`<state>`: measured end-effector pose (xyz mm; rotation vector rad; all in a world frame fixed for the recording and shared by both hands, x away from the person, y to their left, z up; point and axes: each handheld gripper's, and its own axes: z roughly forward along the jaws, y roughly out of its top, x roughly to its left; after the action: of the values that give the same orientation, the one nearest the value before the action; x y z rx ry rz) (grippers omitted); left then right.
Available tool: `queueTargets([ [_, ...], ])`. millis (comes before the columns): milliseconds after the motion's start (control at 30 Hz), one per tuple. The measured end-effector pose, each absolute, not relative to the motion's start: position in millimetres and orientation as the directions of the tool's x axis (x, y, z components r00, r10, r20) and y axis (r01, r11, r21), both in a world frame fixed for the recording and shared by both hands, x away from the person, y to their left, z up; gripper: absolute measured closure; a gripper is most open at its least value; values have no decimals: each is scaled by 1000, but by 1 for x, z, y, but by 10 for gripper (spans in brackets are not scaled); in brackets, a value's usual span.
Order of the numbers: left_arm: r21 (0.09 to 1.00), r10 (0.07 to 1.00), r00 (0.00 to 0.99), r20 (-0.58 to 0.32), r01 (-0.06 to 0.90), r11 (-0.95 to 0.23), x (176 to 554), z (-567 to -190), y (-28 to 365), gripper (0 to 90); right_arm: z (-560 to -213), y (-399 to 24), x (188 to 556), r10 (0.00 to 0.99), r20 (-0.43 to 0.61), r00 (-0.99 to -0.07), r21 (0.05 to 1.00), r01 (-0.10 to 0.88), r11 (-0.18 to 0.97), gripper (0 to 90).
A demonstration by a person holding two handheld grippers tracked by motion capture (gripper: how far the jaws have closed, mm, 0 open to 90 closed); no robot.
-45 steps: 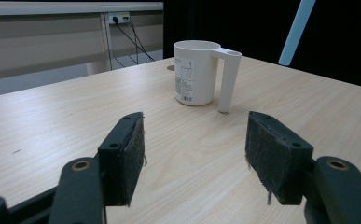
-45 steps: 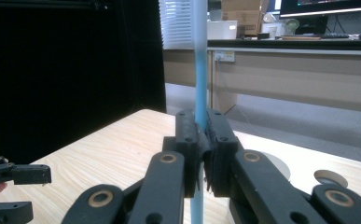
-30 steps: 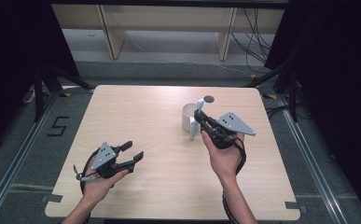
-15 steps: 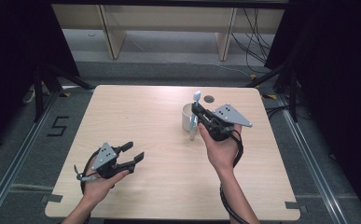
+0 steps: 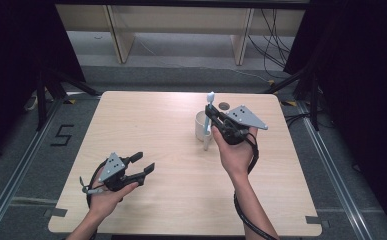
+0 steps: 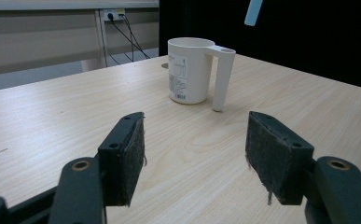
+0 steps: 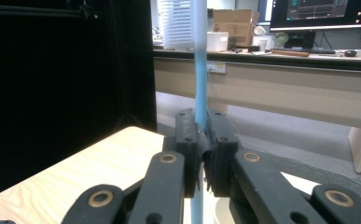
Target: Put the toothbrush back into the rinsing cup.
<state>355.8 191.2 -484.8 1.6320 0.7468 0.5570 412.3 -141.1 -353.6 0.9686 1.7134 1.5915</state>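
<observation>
A white mug (image 5: 199, 125) with a long straight handle stands on the wooden table (image 5: 146, 115), right of centre. In the left gripper view the mug (image 6: 187, 70) is ahead of the jaws. My right gripper (image 5: 210, 116) hovers just right of the mug, shut on a thin pale blue stick (image 5: 210, 100) that stands upright. In the right gripper view the stick (image 7: 199, 70) runs straight up between the closed pads of that gripper (image 7: 200, 140). My left gripper (image 5: 143, 162) rests at the front left, open, with nothing between its jaws (image 6: 194, 158).
A small dark round mark (image 5: 224, 106) lies on the table behind the mug. Black curtains flank the table, and a wooden bench frame (image 5: 181, 30) stands beyond its far edge. Bare tabletop stretches between the two grippers.
The right gripper has lifted and turned the stick more upright, so its tip now rises above the mug. The left gripper has not moved.
</observation>
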Motion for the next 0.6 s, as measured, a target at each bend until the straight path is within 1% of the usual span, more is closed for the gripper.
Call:
queueTargets([
  [67, 981, 732, 680, -42, 168, -99, 356, -485, 191, 371, -353, -142, 414, 834, 38, -550, 995, 102, 22, 857],
  [100, 981, 732, 680, -43, 169, -99, 356, -485, 191, 371, -353, -141, 413, 839, 51, -542, 993, 119, 16, 857],
  [300, 981, 732, 680, -43, 167, -97, 356, -485, 191, 371, -353, -143, 419, 843, 33, -536, 995, 98, 24, 857],
  [333, 981, 732, 680, -44, 167, -96, 356, -485, 191, 371, -354, -142, 419, 841, 54, -539, 993, 118, 12, 857],
  [400, 981, 733, 678, -47, 169, -93, 356, -485, 191, 371, -354, -144, 421, 847, 22, -532, 995, 93, 33, 857],
  [433, 982, 734, 677, -48, 168, -90, 356, -485, 192, 372, -354, -144, 422, 848, 25, -530, 995, 97, 31, 857],
  [467, 982, 735, 676, -48, 166, -88, 355, -485, 192, 372, -354, -144, 421, 847, 54, -529, 993, 120, 11, 857],
  [600, 984, 728, 684, -56, 160, -74, 356, -485, 191, 373, -355, -146, 425, 854, 37, -520, 994, 103, 20, 857],
])
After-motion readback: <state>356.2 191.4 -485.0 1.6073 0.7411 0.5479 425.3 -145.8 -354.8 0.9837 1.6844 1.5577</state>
